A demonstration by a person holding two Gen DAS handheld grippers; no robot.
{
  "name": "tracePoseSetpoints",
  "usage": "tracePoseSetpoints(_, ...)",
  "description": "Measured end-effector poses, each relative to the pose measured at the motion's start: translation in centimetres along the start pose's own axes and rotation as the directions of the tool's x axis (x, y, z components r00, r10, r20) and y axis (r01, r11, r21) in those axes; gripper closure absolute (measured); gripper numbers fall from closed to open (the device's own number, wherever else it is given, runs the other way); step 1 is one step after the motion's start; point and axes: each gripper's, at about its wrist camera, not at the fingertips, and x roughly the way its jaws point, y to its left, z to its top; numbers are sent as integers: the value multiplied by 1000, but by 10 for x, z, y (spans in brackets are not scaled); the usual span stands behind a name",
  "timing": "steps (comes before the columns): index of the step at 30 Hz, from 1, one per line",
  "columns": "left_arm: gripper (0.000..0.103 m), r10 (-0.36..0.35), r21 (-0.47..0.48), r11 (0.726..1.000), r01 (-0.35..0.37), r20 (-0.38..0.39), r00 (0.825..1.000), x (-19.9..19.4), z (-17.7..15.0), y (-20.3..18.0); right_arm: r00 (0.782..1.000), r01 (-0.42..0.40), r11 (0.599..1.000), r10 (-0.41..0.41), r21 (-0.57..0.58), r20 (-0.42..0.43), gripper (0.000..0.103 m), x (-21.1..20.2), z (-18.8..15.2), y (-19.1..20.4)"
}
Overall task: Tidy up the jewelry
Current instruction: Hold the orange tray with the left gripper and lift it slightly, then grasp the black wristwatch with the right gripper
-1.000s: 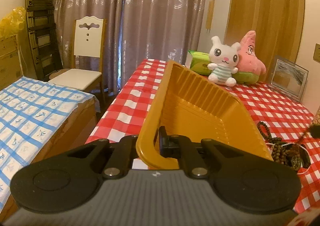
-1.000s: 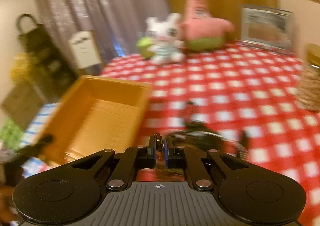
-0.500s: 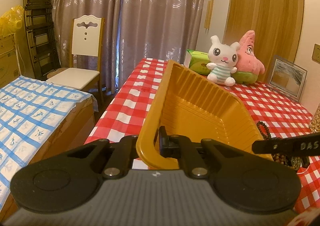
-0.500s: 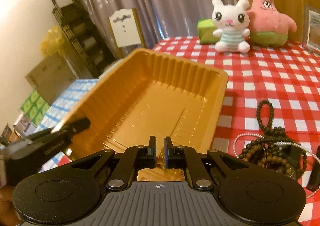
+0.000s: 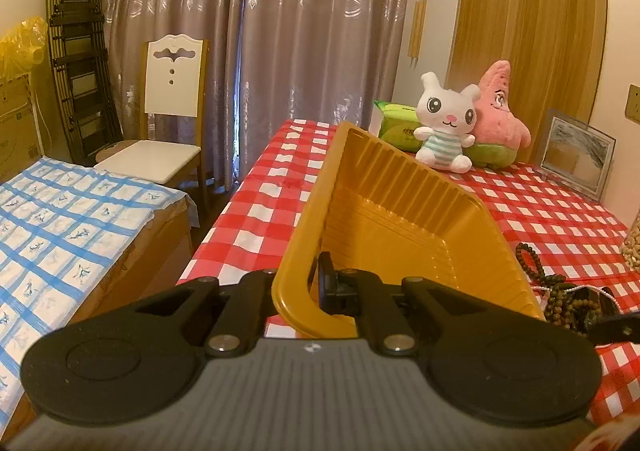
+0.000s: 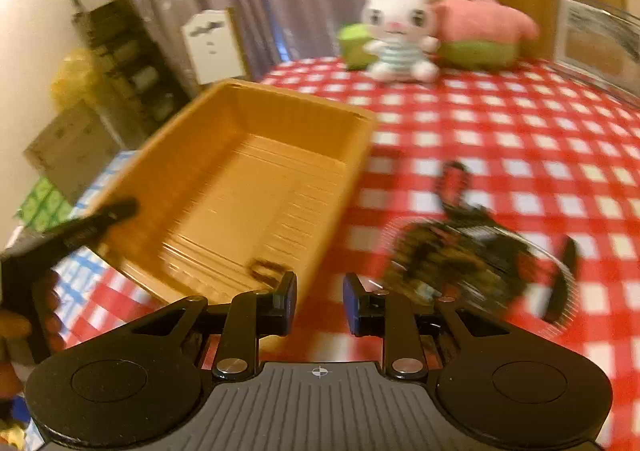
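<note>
My left gripper (image 5: 298, 289) is shut on the near rim of the yellow plastic tray (image 5: 400, 219), which tilts up off the red checked tablecloth (image 5: 560, 219). To the tray's right lies a heap of dark bead strings (image 5: 560, 291). In the blurred right wrist view, my right gripper (image 6: 320, 293) hangs just past the tray's near right corner. Its jaws are opening and nothing is between them. A small dark looped piece (image 6: 264, 269) lies on the floor of the tray (image 6: 248, 179) near the left fingertip. The bead heap (image 6: 472, 255) sits to the right.
A white rabbit plush (image 5: 444, 123), a pink star plush (image 5: 496, 111) and a green pack (image 5: 394, 123) stand at the table's far side, a picture frame (image 5: 576, 151) at the right. A chair (image 5: 168, 139) and a blue checked surface (image 5: 60, 227) are left of the table.
My right gripper's jaws have parted, and a small dark piece now lies in the tray. The right wrist view has swung right toward the bead heap. The left gripper and tray have kept still.
</note>
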Motion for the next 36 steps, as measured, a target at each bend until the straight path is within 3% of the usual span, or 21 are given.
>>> tracePoseSetpoints(8, 97, 9, 13, 1000, -9, 6, 1000, -2, 2, -3, 994, 100, 992, -96, 82, -51, 77, -19, -19, -46)
tracePoseSetpoints(20, 97, 33, 8, 999, -33, 10, 999, -7, -1, -9, 971, 227, 974, -226, 16, -73, 77, 12, -23, -61)
tracePoseSetpoints(22, 97, 36, 5, 999, -36, 9, 999, -7, -1, -9, 970, 233, 972, -232, 9, -75, 74, 20, -23, -59)
tracePoseSetpoints(24, 97, 38, 4, 999, -38, 10, 999, -8, -1, -10, 973, 224, 974, -223, 12, -63, 51, 24, -22, -58)
tracePoseSetpoints(26, 97, 40, 6, 999, -40, 13, 999, -9, -2, -11, 971, 238, 971, -238, 4, -33, 40, 26, -21, -55)
tracePoseSetpoints(36, 97, 40, 1, 999, -40, 13, 999, -8, -1, -11, 955, 296, 955, -296, 2, 20, 40, 42, -11, -52)
